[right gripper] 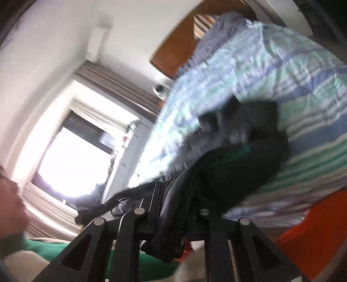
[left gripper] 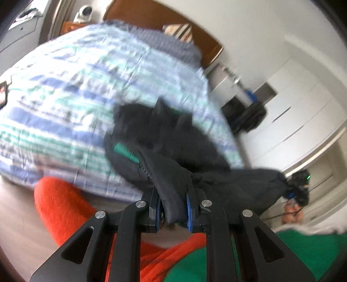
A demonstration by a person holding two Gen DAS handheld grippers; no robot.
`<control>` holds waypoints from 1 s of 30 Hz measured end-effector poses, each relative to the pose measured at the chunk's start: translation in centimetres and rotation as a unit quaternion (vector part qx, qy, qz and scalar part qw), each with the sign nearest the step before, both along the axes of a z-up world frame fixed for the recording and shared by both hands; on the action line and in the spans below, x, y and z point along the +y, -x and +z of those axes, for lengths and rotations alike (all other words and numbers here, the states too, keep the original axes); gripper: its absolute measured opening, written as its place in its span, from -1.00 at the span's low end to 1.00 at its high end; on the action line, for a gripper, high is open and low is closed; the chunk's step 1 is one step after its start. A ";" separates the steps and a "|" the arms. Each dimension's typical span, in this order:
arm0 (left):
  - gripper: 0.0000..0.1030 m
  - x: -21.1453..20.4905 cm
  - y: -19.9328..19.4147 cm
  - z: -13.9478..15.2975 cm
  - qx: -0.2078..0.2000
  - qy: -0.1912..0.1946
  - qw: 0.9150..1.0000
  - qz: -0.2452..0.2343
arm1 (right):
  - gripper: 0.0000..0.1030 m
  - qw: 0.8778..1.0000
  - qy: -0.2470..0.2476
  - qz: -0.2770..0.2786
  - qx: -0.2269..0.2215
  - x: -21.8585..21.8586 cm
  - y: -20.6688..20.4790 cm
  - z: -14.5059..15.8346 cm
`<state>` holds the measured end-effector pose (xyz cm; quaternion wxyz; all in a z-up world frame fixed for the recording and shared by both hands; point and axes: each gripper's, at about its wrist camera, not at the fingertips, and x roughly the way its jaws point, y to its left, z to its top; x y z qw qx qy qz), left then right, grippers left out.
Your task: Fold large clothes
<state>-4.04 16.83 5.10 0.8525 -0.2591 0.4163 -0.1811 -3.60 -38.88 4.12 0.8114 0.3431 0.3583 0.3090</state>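
Both grippers are clamped on a black garment: the left gripper pinches its zip edge, the right gripper another thick edge, and the cloth hangs between them above the striped bed. An orange cloth and a green cloth lie close under the grippers. Past the bed's far edge stand a wooden headboard, white drawers and a bright window; both views are blurred.
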 end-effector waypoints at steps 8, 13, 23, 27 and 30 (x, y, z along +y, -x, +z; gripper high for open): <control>-0.69 -1.0 -14.8 -2.6 -0.009 -0.012 1.000 -0.003 | -0.68 1.000 0.002 -0.009 0.012 -1.1 -13.9 -3.1; -0.59 -2.9 -23.5 -9.6 0.027 -0.050 0.998 -0.003 | -0.67 0.994 0.005 -0.053 0.099 -2.3 -21.5 -11.9; -0.04 -2.5 -27.3 -15.5 0.115 -0.009 0.993 -0.026 | 0.17 0.977 -0.092 -0.063 0.183 -2.9 -24.3 -19.6; 0.99 -1.2 -25.8 -12.7 0.062 -0.015 0.998 -0.020 | 0.94 0.987 -0.067 -0.046 0.142 -2.9 -24.1 -16.7; 0.99 -0.9 -25.3 -12.3 0.045 -0.050 0.997 -0.050 | 0.94 0.991 0.057 -0.040 0.114 -1.8 -24.1 -15.1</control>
